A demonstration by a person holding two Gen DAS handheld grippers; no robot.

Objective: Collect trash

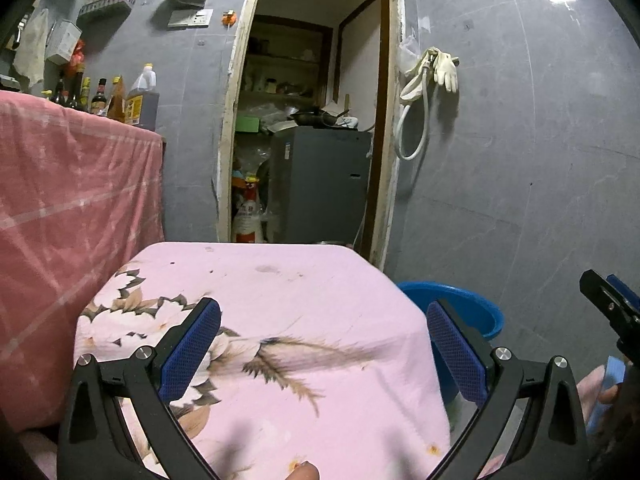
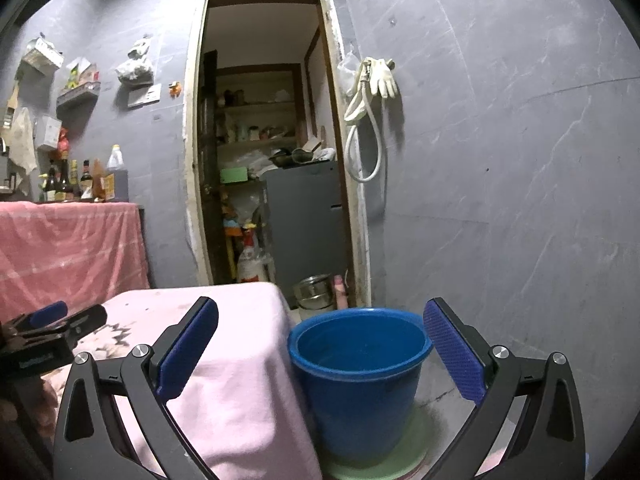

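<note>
Blue bucket (image 2: 360, 380) upright, empty, beside pink table (image 2: 240, 380).

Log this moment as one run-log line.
left gripper: open, empty, over pink cloth | right gripper: open, empty, facing blue bucket | trash: none visible

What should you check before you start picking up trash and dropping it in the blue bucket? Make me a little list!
1. Left gripper open and holding nothing: ok, its jaws stand wide apart over the pink flowered cloth.
2. Right gripper open and holding nothing: ok, jaws wide apart.
3. Blue bucket upright with its mouth open: ok, it stands beside the covered table.
4. Room in the bucket: ok, no trash shows inside it.
5. Trash to grab in view: not ok, the cloth shows only small stains, no loose piece.
6. Floor around the bucket free of trash: cannot tell, most of it is hidden.
</note>
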